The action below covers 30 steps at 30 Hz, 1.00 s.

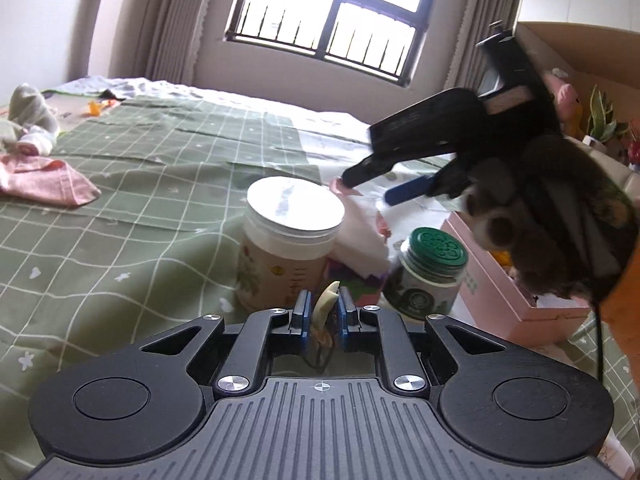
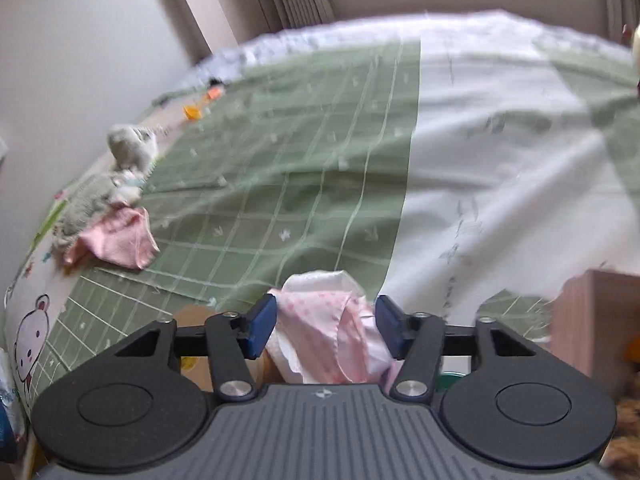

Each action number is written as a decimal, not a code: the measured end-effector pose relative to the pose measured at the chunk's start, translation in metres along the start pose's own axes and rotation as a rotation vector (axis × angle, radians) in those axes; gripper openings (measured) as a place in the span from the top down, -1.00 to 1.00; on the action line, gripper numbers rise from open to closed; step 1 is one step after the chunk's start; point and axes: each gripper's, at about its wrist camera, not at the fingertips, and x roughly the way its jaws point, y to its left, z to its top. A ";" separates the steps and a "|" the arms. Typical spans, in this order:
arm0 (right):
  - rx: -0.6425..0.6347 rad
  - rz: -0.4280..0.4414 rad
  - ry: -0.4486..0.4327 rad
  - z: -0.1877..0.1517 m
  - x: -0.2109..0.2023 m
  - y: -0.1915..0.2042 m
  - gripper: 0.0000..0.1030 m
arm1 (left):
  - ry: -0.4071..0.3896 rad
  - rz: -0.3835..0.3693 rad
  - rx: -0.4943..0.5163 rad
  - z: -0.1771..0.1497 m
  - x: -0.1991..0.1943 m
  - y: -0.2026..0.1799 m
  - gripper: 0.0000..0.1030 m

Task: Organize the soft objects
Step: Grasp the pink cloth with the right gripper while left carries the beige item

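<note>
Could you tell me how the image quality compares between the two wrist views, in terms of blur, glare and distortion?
Left wrist view: mostly sharp, though the window is blown out and the right tongs are smeared. Right wrist view: the bedspread and pink cloth are streaked, while the tongs and the pink-and-white fabric between them stay crisp. Both bend straight lines, fisheye-style.

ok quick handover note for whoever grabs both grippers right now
Left hand-held gripper: shut on a small yellowish soft item, above the bed near two jars.
Right hand-held gripper: a pink-and-white cloth sits between its jaws; whether the pads press on it is unclear.
Pink box: open at the bed's right edge, a few things already inside.
Left: a pink cloth and grey plush pile lie loose on the far left of the bed.
</note>
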 end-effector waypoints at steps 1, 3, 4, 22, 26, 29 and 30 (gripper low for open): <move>-0.002 -0.003 0.028 0.000 0.006 0.001 0.63 | 0.000 -0.002 -0.008 -0.001 0.000 0.003 0.69; -0.036 -0.021 0.029 -0.003 0.004 0.006 0.82 | -0.010 0.003 -0.020 0.000 -0.004 0.006 0.69; -0.054 -0.031 0.012 -0.005 -0.004 0.009 0.88 | -0.024 0.003 -0.016 0.001 -0.007 0.007 0.69; -0.117 -0.062 -0.349 0.039 -0.239 -0.024 0.96 | -0.250 -0.008 0.278 0.172 0.001 -0.129 0.69; -0.073 -0.103 -0.379 0.026 -0.270 -0.071 0.96 | -0.229 -0.084 0.335 0.164 0.016 -0.185 0.69; -0.028 -0.127 -0.375 0.012 -0.279 -0.109 0.96 | -0.191 -0.138 0.358 0.153 0.034 -0.221 0.69; -0.010 -0.131 -0.370 0.006 -0.280 -0.122 0.96 | -0.172 -0.156 0.360 0.148 0.041 -0.230 0.69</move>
